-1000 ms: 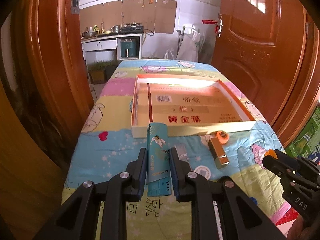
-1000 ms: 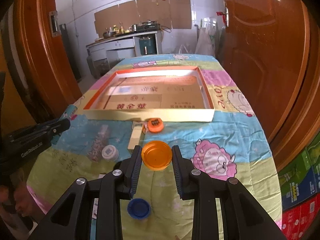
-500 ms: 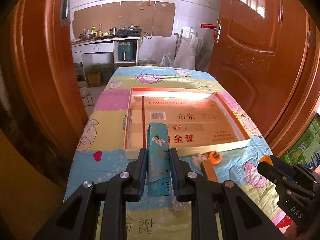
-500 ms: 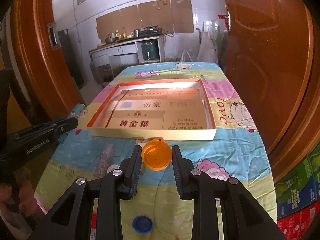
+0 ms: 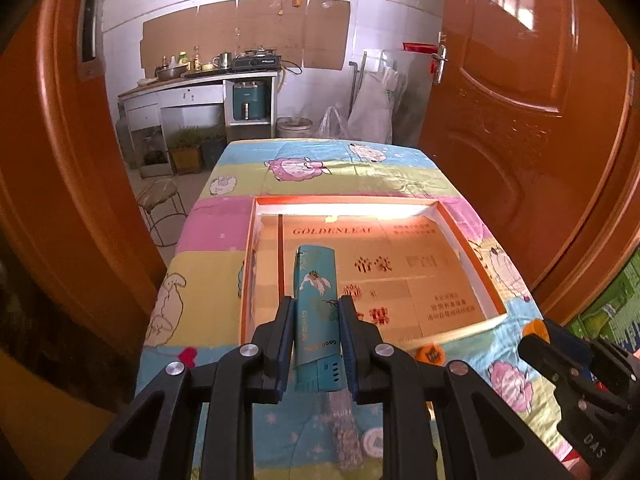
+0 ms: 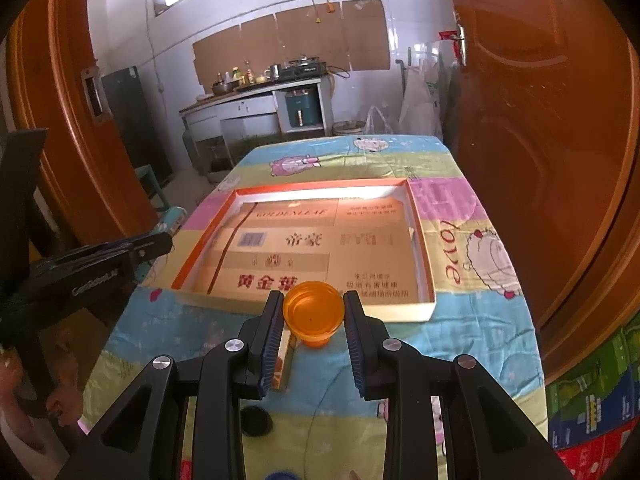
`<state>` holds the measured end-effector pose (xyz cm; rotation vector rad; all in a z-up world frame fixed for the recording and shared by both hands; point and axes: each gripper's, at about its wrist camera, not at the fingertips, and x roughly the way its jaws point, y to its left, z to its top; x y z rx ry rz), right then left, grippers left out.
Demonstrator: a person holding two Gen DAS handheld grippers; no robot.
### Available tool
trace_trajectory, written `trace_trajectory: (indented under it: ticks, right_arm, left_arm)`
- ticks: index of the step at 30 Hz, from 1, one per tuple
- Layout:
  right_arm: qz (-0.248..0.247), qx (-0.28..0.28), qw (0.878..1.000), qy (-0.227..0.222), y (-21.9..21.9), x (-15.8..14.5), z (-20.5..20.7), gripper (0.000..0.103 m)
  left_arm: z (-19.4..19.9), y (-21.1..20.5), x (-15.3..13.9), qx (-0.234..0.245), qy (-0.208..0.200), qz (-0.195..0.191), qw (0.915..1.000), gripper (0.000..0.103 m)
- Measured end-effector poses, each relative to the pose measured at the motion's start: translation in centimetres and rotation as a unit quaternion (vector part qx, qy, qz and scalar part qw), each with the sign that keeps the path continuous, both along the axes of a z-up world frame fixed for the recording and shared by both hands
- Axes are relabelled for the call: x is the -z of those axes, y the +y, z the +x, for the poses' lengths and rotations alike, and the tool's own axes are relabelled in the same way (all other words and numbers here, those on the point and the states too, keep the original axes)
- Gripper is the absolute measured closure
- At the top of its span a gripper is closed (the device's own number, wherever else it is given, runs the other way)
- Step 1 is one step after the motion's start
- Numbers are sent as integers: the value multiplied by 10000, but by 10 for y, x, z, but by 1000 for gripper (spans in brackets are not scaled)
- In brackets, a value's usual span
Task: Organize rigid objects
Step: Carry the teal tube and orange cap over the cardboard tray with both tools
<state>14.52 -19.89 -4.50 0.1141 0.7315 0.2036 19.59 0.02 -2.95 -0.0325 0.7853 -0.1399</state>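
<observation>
My left gripper (image 5: pixel 316 309) is shut on a slim teal box (image 5: pixel 314 276) with a crane print. It holds the box above the near left part of the shallow orange-rimmed tray (image 5: pixel 452 220). My right gripper (image 6: pixel 313 304) is shut on a small orange cup (image 6: pixel 314 314), held just in front of the tray's near wall (image 6: pixel 400 312). In the left wrist view the right gripper (image 5: pixel 538 338) shows at the right edge. In the right wrist view the left gripper (image 6: pixel 160 240) shows at the left, with the teal box's end (image 6: pixel 173 216) poking out.
On the cartoon-print cloth (image 6: pixel 460 360) in front of the tray lie a gold box (image 6: pixel 282 364), an orange disc (image 5: pixel 430 354), a dark cap (image 6: pixel 256 420) and a glittery strip (image 5: pixel 345 428). Wooden doors (image 5: pixel 520 120) flank the table. Stacked cartons (image 6: pixel 592 400) stand at the right.
Both grippers have risen and moved forward toward the tray with their loads. The teal box now hangs over the tray's inside; the orange cup has reached its near wall.
</observation>
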Motion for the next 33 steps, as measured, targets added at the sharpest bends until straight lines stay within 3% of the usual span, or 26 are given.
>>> trace_trajectory:
  ticks: [8, 22, 33]
  right_arm:
    - [46, -68, 10000, -34, 0, -11, 32, 72]
    - [-6, -313, 9995, -35, 7, -25, 122, 72]
    - [-234, -578, 9973, 390, 20, 11, 193, 72]
  left_arm:
    - [39, 0, -8, -200, 15, 44, 9998, 81]
    - [116, -14, 18, -40, 654, 124, 9978, 81]
    - [161, -10, 45, -140, 1010, 90, 9947, 81]
